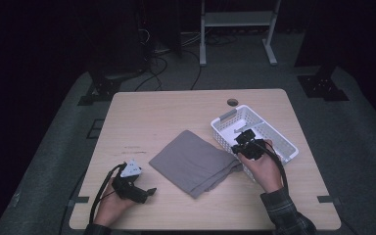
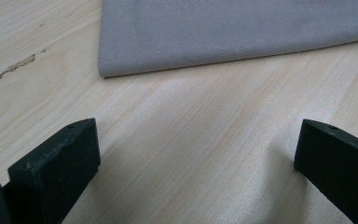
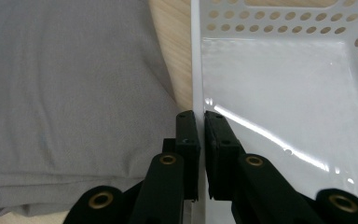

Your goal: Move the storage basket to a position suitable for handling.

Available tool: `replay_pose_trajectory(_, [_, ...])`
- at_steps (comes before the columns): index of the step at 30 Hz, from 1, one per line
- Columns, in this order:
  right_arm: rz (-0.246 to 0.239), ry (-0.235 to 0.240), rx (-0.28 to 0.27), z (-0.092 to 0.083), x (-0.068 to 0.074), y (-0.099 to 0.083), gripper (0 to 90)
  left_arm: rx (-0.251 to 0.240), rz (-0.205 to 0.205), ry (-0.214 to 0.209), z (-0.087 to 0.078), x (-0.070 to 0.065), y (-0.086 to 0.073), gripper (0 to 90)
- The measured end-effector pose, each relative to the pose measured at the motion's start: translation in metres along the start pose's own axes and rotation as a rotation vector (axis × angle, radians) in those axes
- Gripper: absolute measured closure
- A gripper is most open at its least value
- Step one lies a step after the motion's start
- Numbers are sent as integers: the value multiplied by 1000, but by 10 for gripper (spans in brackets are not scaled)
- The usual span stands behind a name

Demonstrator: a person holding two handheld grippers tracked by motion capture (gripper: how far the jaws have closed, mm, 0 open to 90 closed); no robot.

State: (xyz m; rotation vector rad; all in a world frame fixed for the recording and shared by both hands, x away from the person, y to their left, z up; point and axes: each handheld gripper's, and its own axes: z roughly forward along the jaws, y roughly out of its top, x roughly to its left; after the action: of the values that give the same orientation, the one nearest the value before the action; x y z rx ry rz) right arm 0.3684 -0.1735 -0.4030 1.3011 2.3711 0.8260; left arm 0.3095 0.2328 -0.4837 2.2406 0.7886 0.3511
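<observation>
From the high view, my worktop (image 1: 176, 105) is a pale wood-grain board with a round cable hole (image 1: 232, 102) near its far edge, standing on grey carpet in a dark room. Behind it are the legs of a light metal frame (image 1: 237, 29), cables on the floor and black stand feet at either side. A folded grey cloth (image 1: 196, 162) lies in the middle of the worktop, and a white perforated basket (image 1: 254, 134) sits just to its right, at an angle. My right hand-held gripper (image 1: 242, 142) is at the basket's near long wall; my left hand-held gripper (image 1: 149, 192) rests low on the worktop, near the cloth's left corner but apart from it.

In the left gripper view, my two black jaws stand wide apart with bare wood between them. The cloth's (image 2: 233, 32) folded edge lies ahead, untouched, and a dark scuff (image 2: 9, 72) marks the grain to the left.

In the right gripper view, my right hand-held gripper (image 3: 200, 130) is clamped on the basket's (image 3: 279, 93) thin white wall, one jaw outside and one inside. The basket floor is glossy, with rows of holes in the walls. The cloth (image 3: 70, 102) lies just beside the wall, its layered folds visible at the bottom.
</observation>
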Motion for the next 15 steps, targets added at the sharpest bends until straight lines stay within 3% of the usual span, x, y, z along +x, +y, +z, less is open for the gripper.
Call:
replay_pose_trajectory(9, [-6,-1,-60,-16,-3,5,671,-3,-2,1,0,0,0,0])
replay_pose_trajectory(15, [-16,3,-93,-21,4,8,533,-3,-4,0,0,0,0,0])
